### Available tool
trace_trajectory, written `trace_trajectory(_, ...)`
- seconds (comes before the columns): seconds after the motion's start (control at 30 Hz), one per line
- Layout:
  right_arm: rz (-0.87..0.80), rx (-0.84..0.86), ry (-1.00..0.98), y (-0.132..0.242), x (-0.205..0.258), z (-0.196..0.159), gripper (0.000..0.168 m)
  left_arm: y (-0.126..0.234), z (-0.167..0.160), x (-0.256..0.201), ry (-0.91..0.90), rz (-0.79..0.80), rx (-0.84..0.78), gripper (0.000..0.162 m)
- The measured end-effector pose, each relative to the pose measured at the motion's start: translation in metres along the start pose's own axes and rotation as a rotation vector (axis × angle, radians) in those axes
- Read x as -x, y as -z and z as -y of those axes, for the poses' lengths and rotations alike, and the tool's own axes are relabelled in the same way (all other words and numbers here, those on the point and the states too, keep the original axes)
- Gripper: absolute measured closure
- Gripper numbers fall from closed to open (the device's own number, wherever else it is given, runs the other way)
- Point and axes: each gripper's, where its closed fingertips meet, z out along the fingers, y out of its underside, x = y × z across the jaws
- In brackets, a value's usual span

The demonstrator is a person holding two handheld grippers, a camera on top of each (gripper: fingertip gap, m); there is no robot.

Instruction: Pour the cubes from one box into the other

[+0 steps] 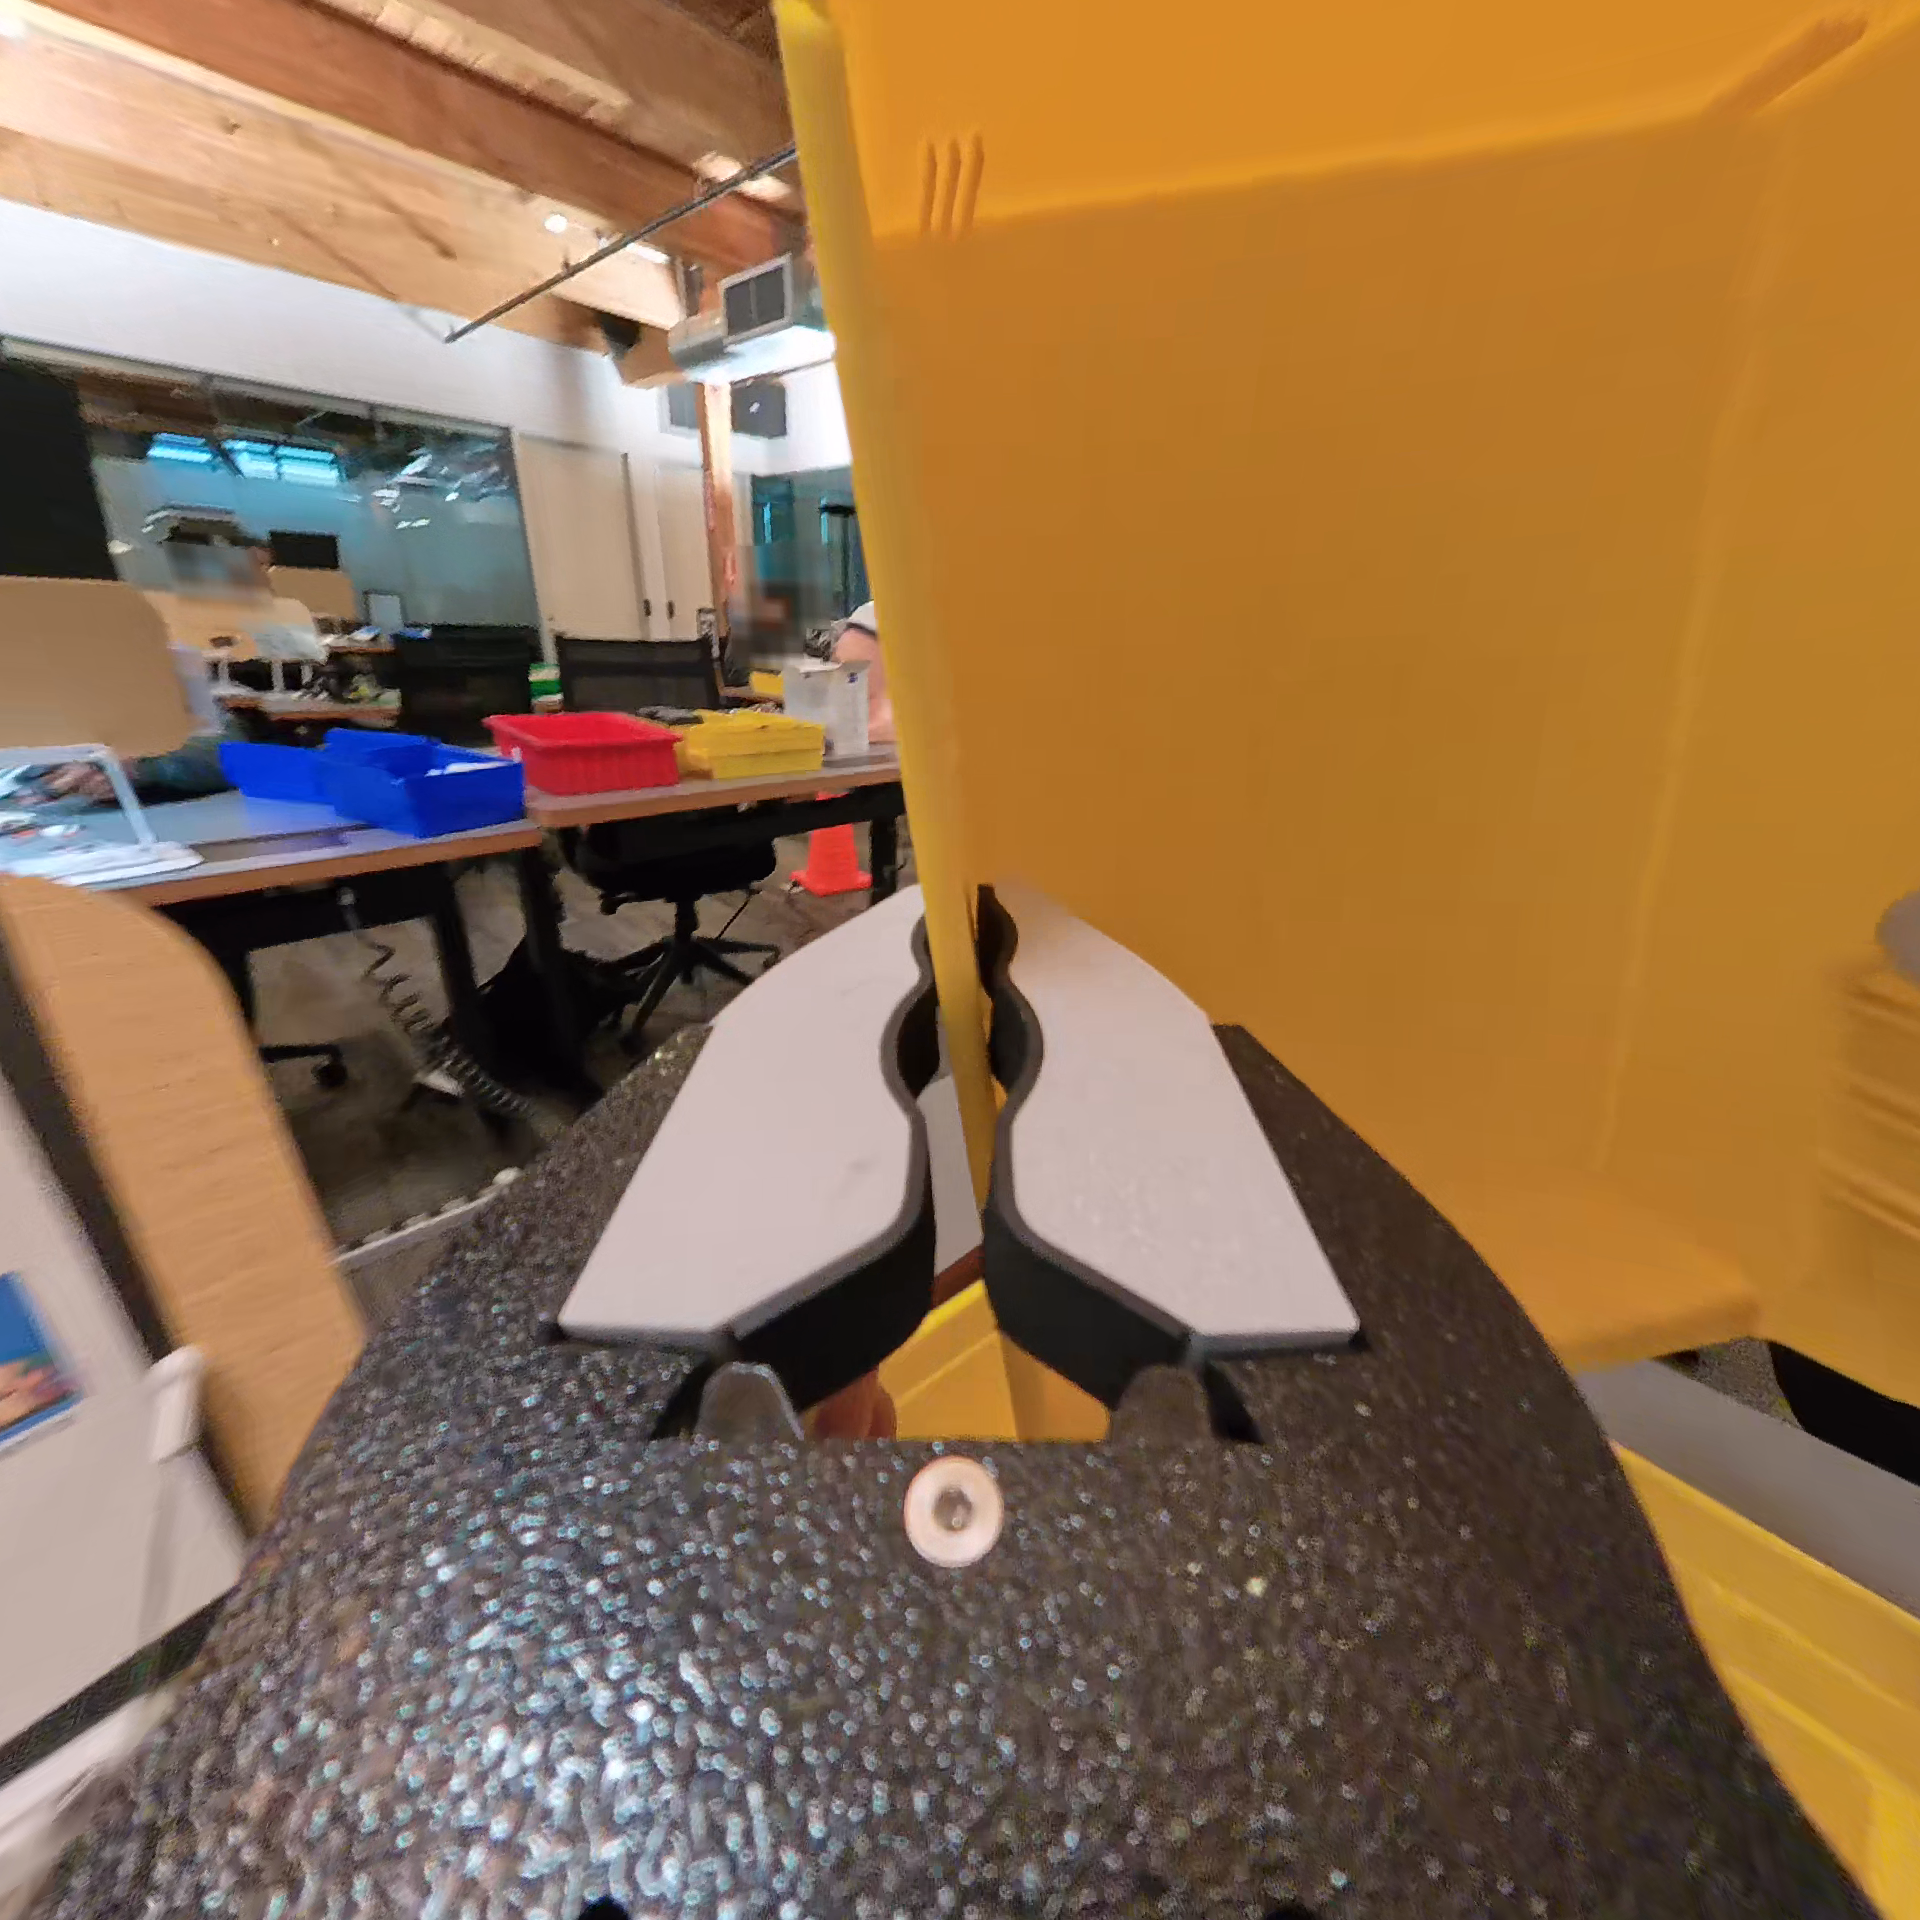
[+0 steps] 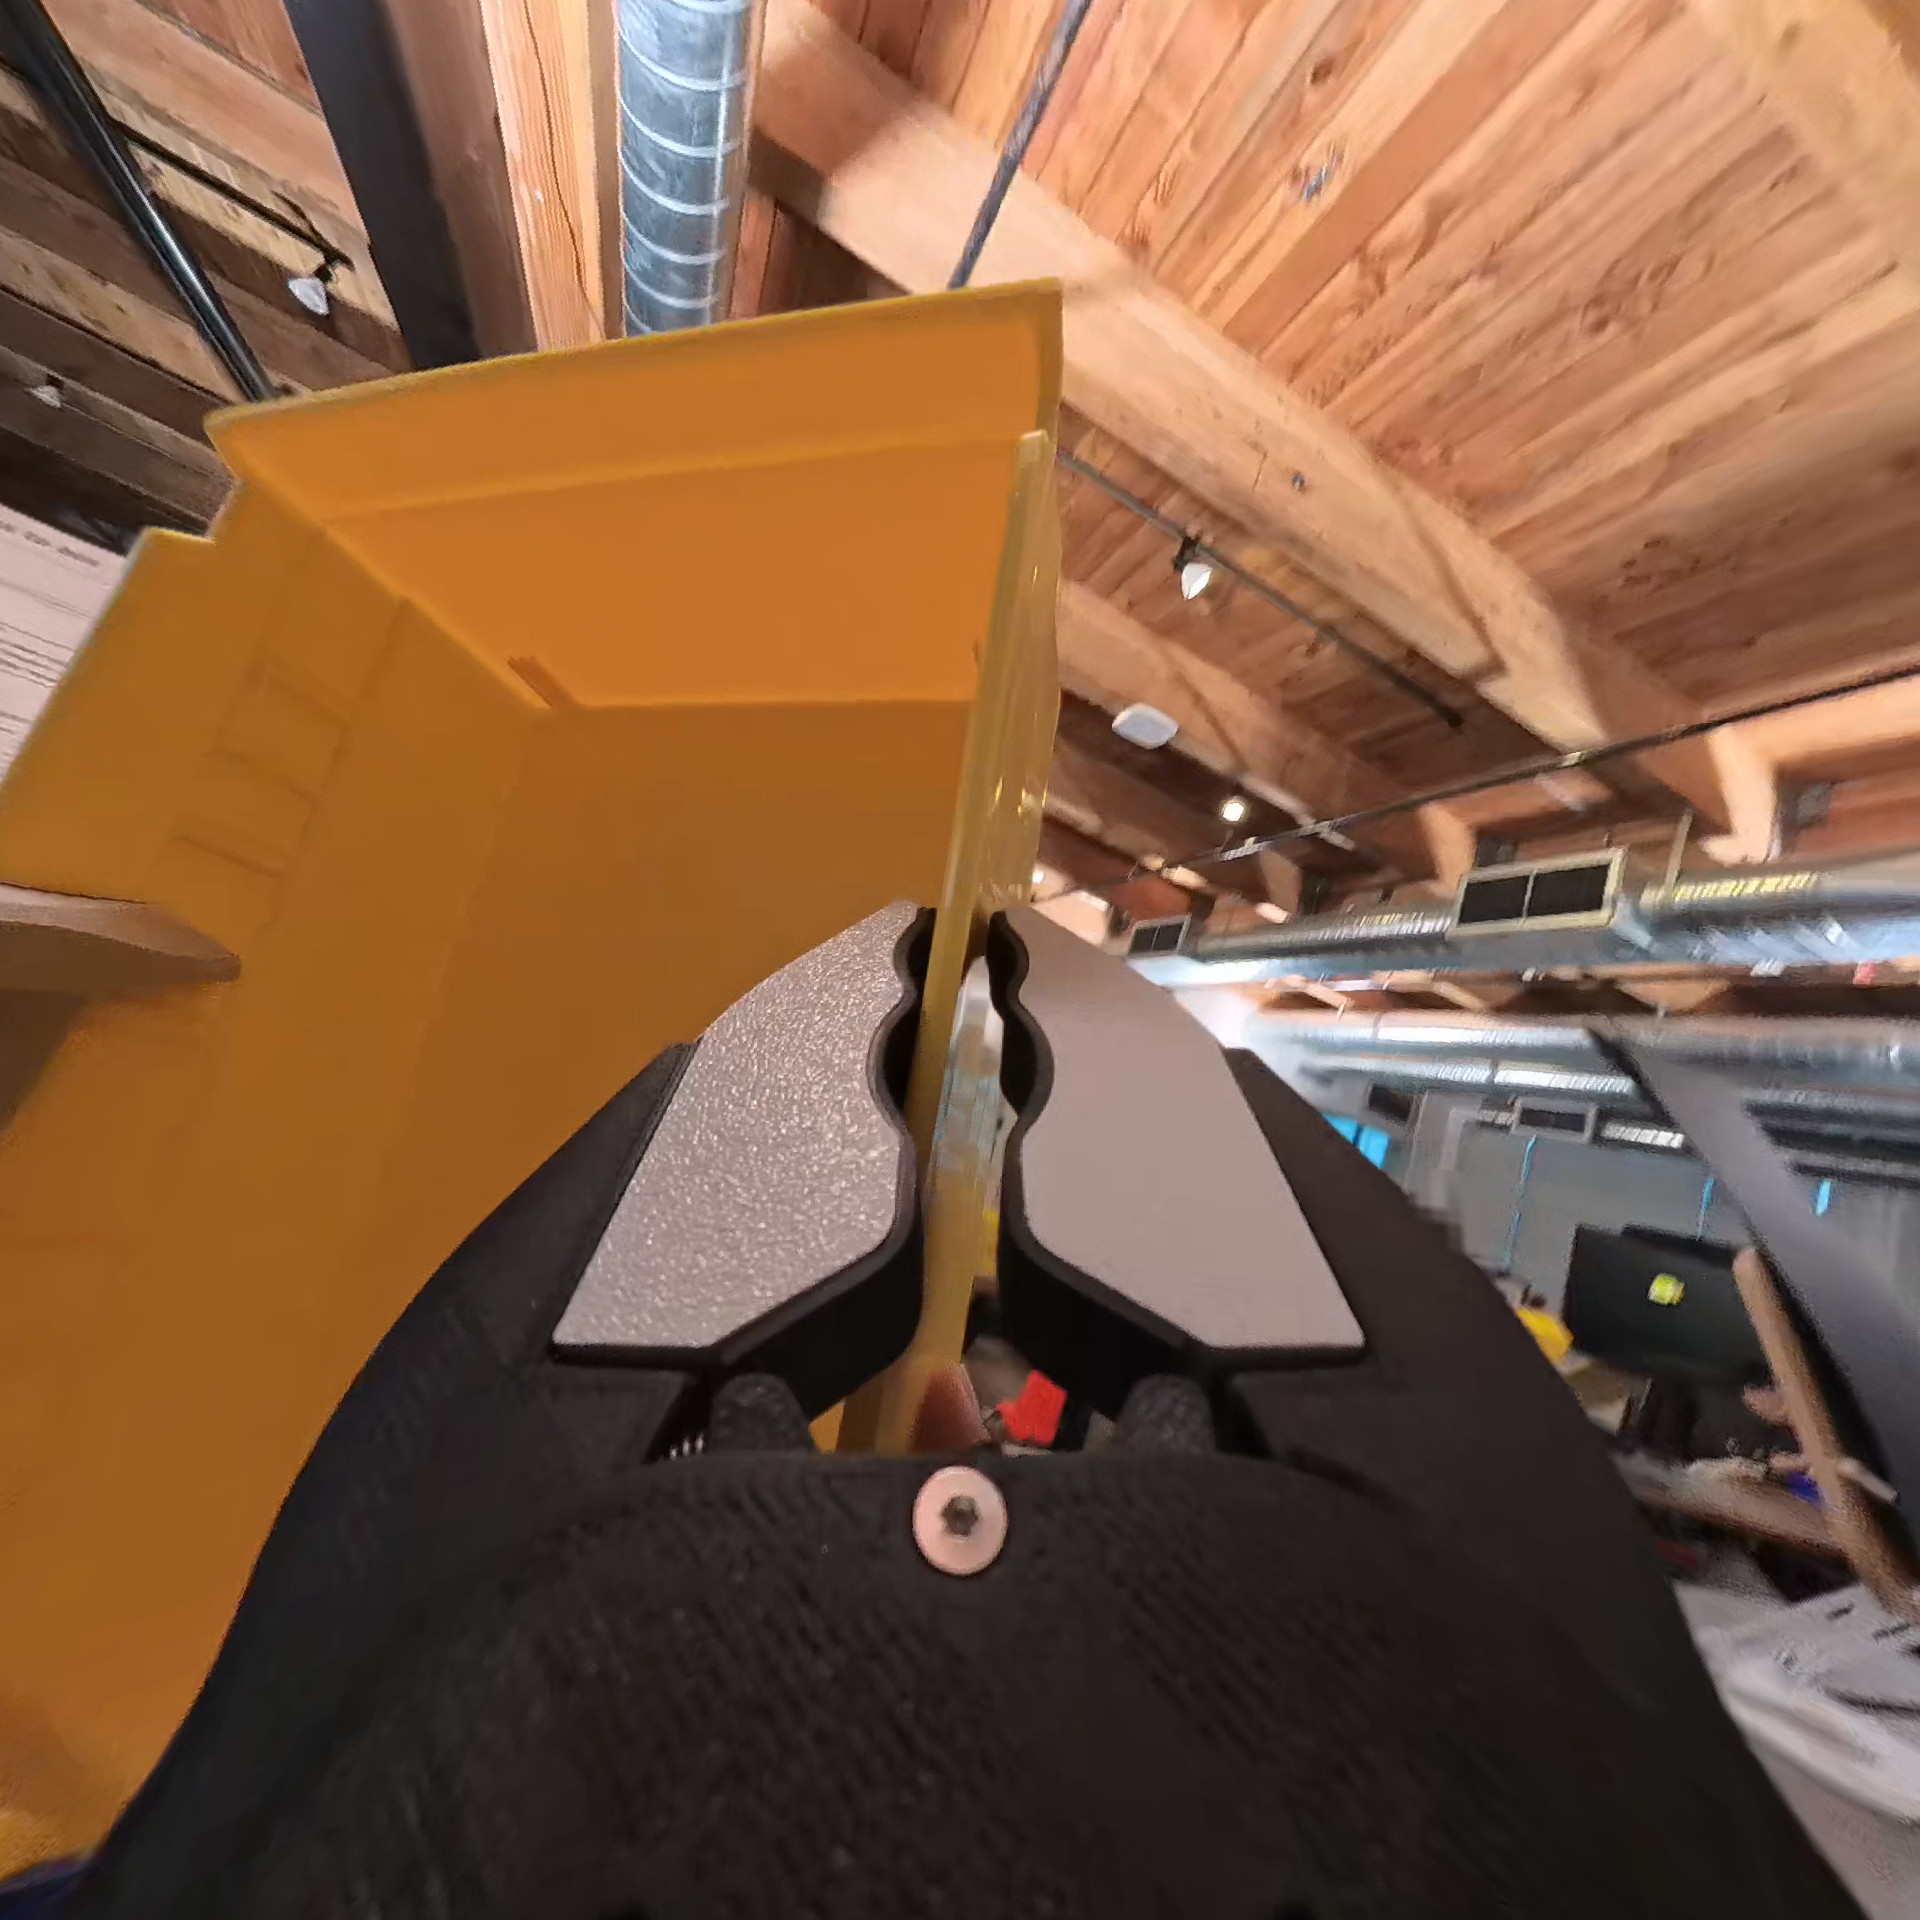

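Observation:
A yellow plastic box [image 1: 1351, 623] is held up and tipped steeply, and its bare inside fills the right of the left wrist view. My left gripper [image 1: 961, 935] is shut on the box's left side wall. The same yellow box [image 2: 623, 831] shows in the right wrist view, tilted toward the ceiling. My right gripper [image 2: 961, 935] is shut on its right side wall. No cubes show inside the box. Part of another yellow box [image 1: 1787, 1621] lies below at the lower right of the left wrist view. The other gripper's tip [image 1: 1901, 930] peeks in at the right edge.
Desks behind hold blue bins [image 1: 416, 779], a red bin [image 1: 587, 748] and a yellow bin [image 1: 753, 743]. An office chair [image 1: 675, 894] and an orange cone [image 1: 831, 857] stand on the floor. A cardboard panel [image 1: 177, 1143] is close at the left. Wooden ceiling beams [image 2: 1455, 364] are overhead.

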Motion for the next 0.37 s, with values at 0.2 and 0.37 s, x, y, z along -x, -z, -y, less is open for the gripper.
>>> trace_trajectory(0.2,0.081,0.199,-0.182,0.013,0.069,0.026,0.16,0.096,0.017,0.043,-0.071,0.176,0.199,0.158)
trace_trajectory(0.37,0.228,0.391,-0.31,0.04,0.168,0.026,0.161,0.195,-0.004,0.098,-0.086,0.318,0.379,0.156)
